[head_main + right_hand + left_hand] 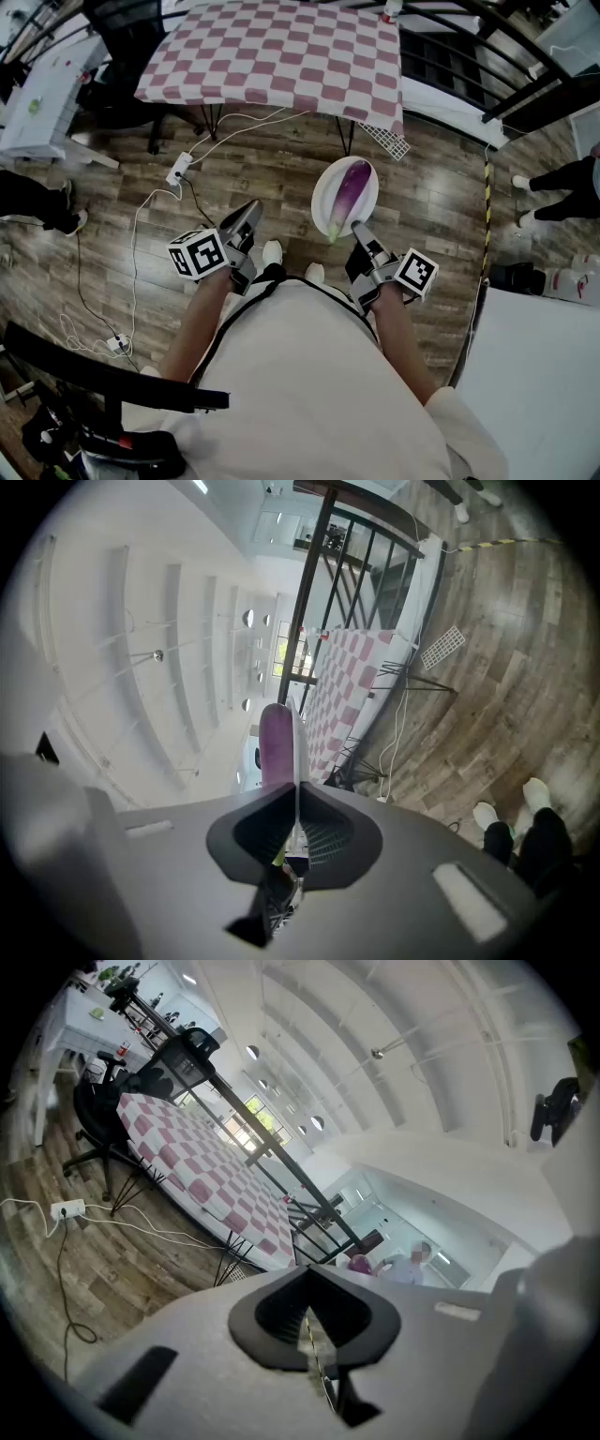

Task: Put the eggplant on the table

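Observation:
A purple eggplant [350, 190] with a green stem lies on a white plate [323, 192] held above the wood floor, in front of me. My right gripper [360, 231] is shut on the plate's near rim. In the right gripper view the plate [298, 752] shows edge-on between the jaws, with the eggplant [275, 745] rising beside it. My left gripper [247, 217] hangs to the left of the plate, shut and holding nothing; its jaws meet in the left gripper view [310, 1326]. The table [281, 47], under a pink-and-white checked cloth, stands ahead.
A power strip [178, 170] and white cables lie on the floor left of the table. A black office chair [131, 47] stands at the table's left end. A black metal rack [469, 56] and a person's legs [562, 183] are at the right. A white surface [539, 375] lies at lower right.

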Demonstrator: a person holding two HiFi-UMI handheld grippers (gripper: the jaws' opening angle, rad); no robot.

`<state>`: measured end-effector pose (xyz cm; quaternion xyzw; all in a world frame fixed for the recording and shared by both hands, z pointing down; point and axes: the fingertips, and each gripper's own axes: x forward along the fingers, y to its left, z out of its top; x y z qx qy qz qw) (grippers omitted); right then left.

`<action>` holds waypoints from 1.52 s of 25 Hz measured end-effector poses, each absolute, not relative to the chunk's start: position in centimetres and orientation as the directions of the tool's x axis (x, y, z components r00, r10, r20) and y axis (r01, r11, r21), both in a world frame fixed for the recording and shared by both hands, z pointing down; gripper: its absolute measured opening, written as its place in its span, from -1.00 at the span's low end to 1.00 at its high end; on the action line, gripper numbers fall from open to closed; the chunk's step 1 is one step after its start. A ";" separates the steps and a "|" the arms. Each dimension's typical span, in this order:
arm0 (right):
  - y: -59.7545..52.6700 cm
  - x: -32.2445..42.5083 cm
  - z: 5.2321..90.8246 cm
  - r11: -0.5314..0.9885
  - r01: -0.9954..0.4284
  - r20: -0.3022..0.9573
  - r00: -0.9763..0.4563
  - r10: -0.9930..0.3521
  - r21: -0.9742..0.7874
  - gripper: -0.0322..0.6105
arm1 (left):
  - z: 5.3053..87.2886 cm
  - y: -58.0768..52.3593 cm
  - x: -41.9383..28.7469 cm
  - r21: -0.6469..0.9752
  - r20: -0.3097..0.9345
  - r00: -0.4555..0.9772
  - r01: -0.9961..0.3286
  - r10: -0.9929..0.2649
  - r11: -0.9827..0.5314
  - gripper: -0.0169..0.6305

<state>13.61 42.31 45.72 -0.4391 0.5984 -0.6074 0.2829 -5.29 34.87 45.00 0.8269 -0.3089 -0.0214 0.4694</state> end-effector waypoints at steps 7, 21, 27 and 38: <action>42.3 13.0 45.3 -0.112 -0.179 0.183 -0.461 -0.868 -0.978 -0.83 | 44.6 34.9 -5.6 0.792 0.250 0.810 -0.486 -0.530 -0.369 -0.93; 39.7 12.7 45.2 -0.103 -0.164 0.165 -0.424 -0.891 -0.981 -0.83 | 44.6 31.6 -5.9 0.791 0.240 0.828 -0.470 -0.507 -0.393 -0.93; 36.4 11.5 44.7 -0.117 -0.166 0.175 -0.397 -0.901 -0.979 -0.82 | 44.5 27.8 -7.0 0.796 0.241 0.841 -0.456 -0.484 -0.397 -0.93; 34.8 8.8 44.9 -0.129 -0.177 0.188 -0.374 -0.908 -0.976 -0.82 | 44.9 25.6 -9.5 0.806 0.227 0.856 -0.432 -0.464 -0.403 -0.93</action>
